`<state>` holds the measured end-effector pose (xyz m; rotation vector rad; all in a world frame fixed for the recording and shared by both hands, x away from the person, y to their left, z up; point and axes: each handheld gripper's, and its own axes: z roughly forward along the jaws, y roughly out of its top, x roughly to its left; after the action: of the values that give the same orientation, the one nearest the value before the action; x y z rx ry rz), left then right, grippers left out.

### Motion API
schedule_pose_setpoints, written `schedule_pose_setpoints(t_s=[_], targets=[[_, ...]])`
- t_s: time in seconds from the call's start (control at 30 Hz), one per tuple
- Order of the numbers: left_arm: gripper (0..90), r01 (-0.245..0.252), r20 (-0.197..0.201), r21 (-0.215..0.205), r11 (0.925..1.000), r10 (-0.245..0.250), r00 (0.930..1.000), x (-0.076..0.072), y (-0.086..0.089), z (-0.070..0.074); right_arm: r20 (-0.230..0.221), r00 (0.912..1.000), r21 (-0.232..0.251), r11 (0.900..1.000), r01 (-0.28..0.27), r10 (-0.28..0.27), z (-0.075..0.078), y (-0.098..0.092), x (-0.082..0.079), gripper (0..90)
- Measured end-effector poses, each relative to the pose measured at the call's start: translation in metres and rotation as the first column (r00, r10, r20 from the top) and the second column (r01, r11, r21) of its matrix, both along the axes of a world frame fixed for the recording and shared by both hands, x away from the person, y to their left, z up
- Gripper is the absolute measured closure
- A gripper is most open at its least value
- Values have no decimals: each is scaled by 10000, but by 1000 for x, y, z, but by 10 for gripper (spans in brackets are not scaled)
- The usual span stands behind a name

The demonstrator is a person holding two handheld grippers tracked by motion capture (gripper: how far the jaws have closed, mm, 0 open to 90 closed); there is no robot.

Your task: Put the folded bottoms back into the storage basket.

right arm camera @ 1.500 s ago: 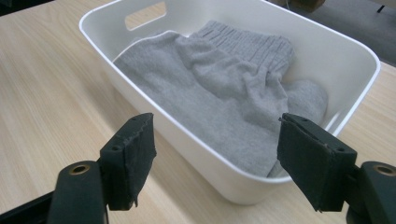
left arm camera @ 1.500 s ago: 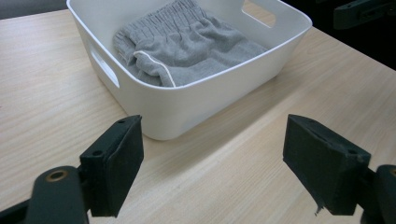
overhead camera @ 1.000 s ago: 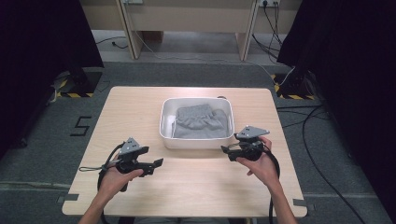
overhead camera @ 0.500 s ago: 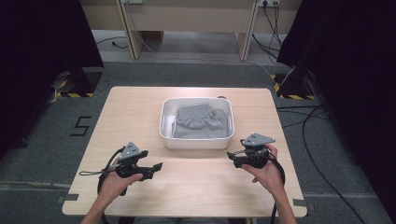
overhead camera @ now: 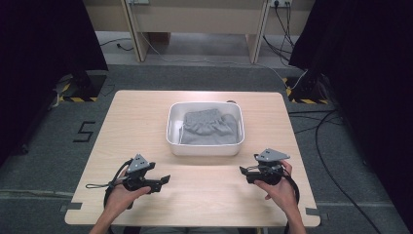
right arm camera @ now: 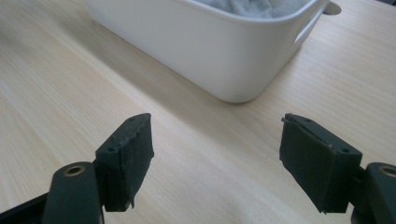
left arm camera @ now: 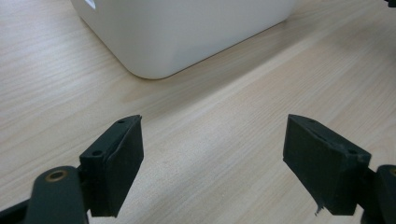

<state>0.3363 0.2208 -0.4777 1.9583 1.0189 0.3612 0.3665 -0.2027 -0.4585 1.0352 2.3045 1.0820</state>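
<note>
A white rectangular tub (overhead camera: 204, 145) stands at the middle of the wooden table (overhead camera: 146, 117), with a crumpled grey cloth (overhead camera: 207, 127) inside it. My left gripper (overhead camera: 165, 179) rests low over the table near its front left, jaws pointing right, open and empty. In the left gripper view the tub's wall (left arm camera: 187, 32) rises just ahead of the spread jaws. My right gripper (overhead camera: 242, 170) sits near the front right, jaws pointing left, open and empty. The right gripper view shows the tub (right arm camera: 210, 42) with the grey cloth (right arm camera: 243, 7) at its rim.
Bare wood lies between the two grippers in front of the tub. The table's front edge (overhead camera: 195, 225) is close behind the hands. Cables trail on the grey floor (overhead camera: 331, 126) to the right, and dark curtains flank both sides.
The right hand has come down and back toward the front edge, away from the tub's right side. The left hand has barely moved.
</note>
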Motion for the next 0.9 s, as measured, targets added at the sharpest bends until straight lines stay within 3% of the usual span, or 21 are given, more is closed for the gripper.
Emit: schedule_pose_setpoints(t_s=[0.57, 0.9], targets=[[197, -14, -223, 437, 9990, 24, 9997, -9, 2, -25, -434, 9980, -23, 9989, 458, -459, -24, -13, -14, 268], [195, 66, -235, 811, 9967, -47, 9997, -15, 0, -35, -540, 9979, -352, 9988, 334, -353, -35, -12, -22, 265]])
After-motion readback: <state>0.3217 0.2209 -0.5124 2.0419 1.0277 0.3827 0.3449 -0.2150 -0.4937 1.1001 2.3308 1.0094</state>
